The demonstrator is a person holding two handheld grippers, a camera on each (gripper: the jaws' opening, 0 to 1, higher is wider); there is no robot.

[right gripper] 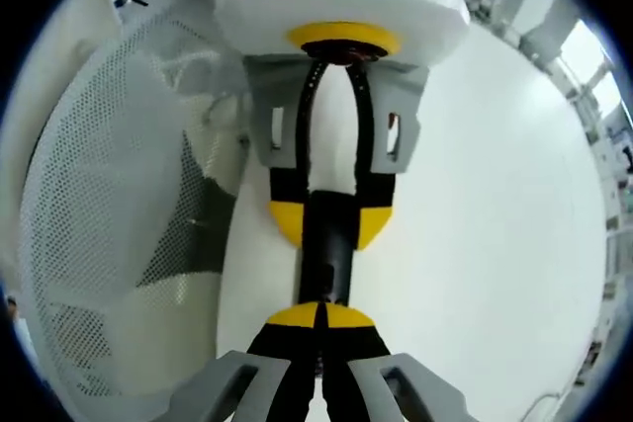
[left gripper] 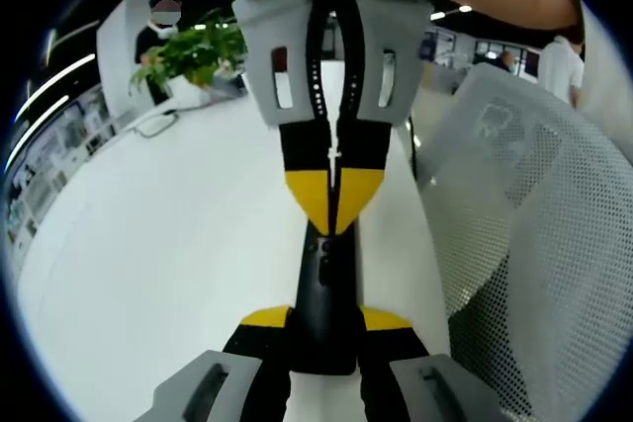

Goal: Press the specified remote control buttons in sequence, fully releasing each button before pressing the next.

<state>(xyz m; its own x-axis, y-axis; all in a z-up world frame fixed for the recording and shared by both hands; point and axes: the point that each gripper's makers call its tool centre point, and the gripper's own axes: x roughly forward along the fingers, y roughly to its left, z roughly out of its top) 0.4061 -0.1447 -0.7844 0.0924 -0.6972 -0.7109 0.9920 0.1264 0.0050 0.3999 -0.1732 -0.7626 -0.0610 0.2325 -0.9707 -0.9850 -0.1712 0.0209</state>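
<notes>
1. Left gripper view: my left gripper [left gripper: 326, 328] comes up from the bottom, and its two yellow-tipped jaws hold the near end of the black remote control [left gripper: 324, 294] between them, one jaw on each side.
2. My right gripper [left gripper: 333, 207] enters this view from the top. Its jaws are pressed together, and the yellow tips [left gripper: 334, 195] come down to a point on the far part of the remote, where small buttons [left gripper: 324, 262] can be seen (which button they touch I cannot tell).
3. The remote is above the white table [left gripper: 168, 264], between the two tools.
4. Right gripper view: my right gripper [right gripper: 319, 315] rises from the bottom with the jaws closed, the tips meeting on the near end of the remote [right gripper: 326, 254].
5. Opposite to it, my left gripper [right gripper: 329, 219] clamps the other end of the remote from both sides.
6. A white mesh chair back [left gripper: 534, 244] stands beside the table, and a green plant [left gripper: 193, 54] is at the far end of the table.
</notes>
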